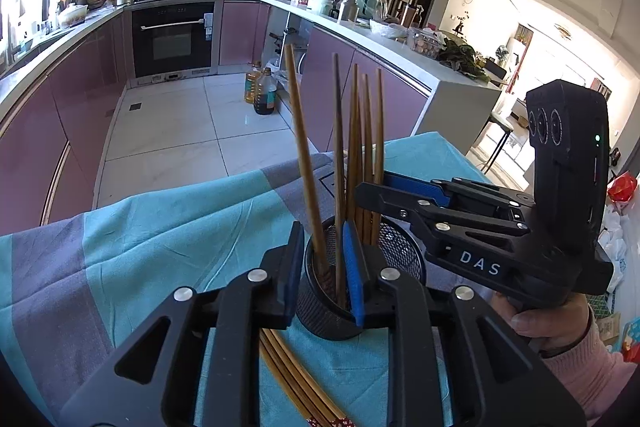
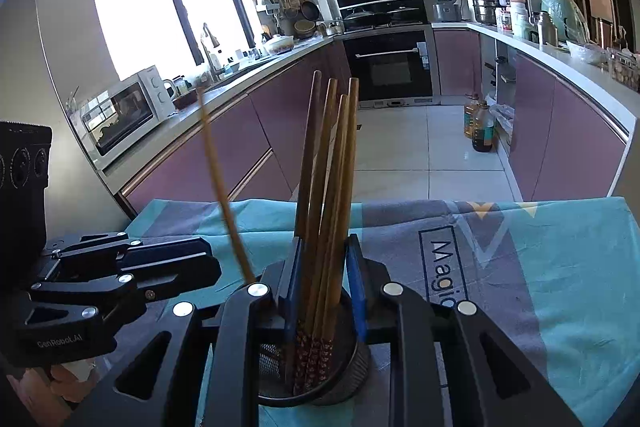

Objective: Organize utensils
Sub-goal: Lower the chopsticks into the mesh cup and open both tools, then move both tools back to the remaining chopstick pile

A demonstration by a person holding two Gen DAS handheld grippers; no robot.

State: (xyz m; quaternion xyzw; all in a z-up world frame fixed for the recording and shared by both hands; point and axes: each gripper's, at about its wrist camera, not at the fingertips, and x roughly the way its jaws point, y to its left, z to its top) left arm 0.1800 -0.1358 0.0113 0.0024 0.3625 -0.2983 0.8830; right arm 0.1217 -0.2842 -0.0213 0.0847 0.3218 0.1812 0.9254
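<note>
A black mesh cup (image 1: 400,251) (image 2: 352,379) stands on a teal and grey cloth (image 1: 140,247). Brown chopsticks stand in it, patterned ends down. My left gripper (image 1: 323,227) (image 2: 210,259) straddles the cup's near rim. Its jaws stand slightly apart around two leaning chopsticks (image 1: 310,167), and neither pad presses on them. My right gripper (image 2: 325,239) (image 1: 374,189) reaches in from the right. A bundle of several chopsticks (image 2: 328,167) (image 1: 366,131) stands loosely between its narrowly open jaws. More chopsticks (image 1: 292,375) lie flat on the cloth under my left gripper.
A hand in a pink sleeve (image 1: 560,319) holds the right gripper. The table's far edge drops to a tiled kitchen floor with oil bottles (image 1: 262,91). Purple cabinets and cluttered counters line both sides. The cloth spreads wide to the right (image 2: 540,287).
</note>
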